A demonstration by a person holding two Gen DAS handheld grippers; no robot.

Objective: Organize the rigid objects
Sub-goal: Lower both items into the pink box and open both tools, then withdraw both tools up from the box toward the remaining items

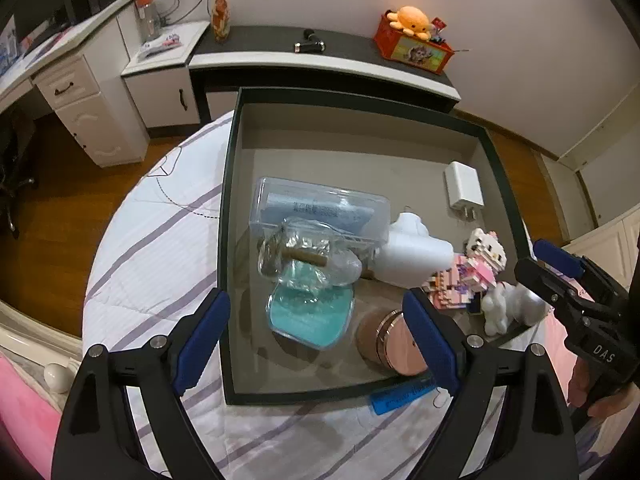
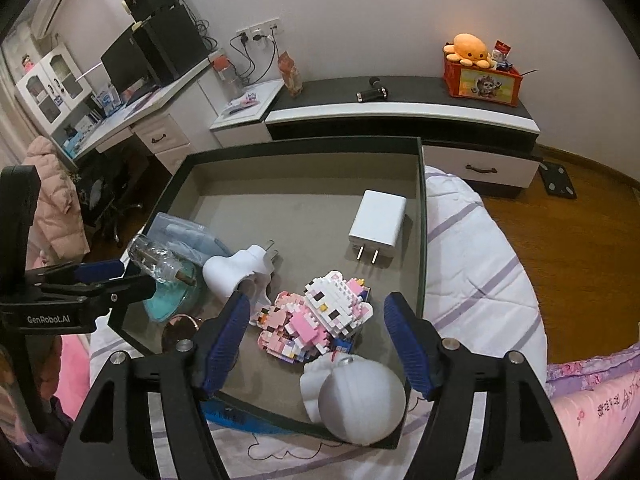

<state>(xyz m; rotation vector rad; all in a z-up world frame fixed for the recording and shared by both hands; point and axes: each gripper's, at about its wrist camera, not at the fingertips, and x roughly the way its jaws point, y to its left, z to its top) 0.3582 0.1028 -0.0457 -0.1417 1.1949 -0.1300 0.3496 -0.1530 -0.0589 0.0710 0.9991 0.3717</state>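
Rigid objects lie gathered in the dark-rimmed tray [image 1: 228, 240] that sits on the striped bed cover [image 1: 160, 248]; we judge most of them light and stiff, though not all equally safe to pinch. Near the tray's middle the clear glass bottle [image 1: 304, 258] rests across the teal dish [image 1: 312, 316], at about nine o'clock of the white plug lamp [image 1: 412, 252]; glass will be slippery and breakable, so we would take it across the body, not by the cork. At three o'clock of the lamp the pink brick figure [image 2: 320, 316] looks likely to shed pieces; we would grip it low and on its broad flat sides. Just at its six o'clock the white ball figure [image 2: 356, 400] sits in the tray's near corner, smooth and round, so it may roll out of a pinch; the white charger [image 2: 378, 224] at twelve o'clock is boxy and easy. Our left gripper [image 1: 320, 336] hangs over the dish with its fingers spread wide and nothing between them; our right gripper [image 2: 316, 344] stands open on either side of the brick figure, the pads clear of it.
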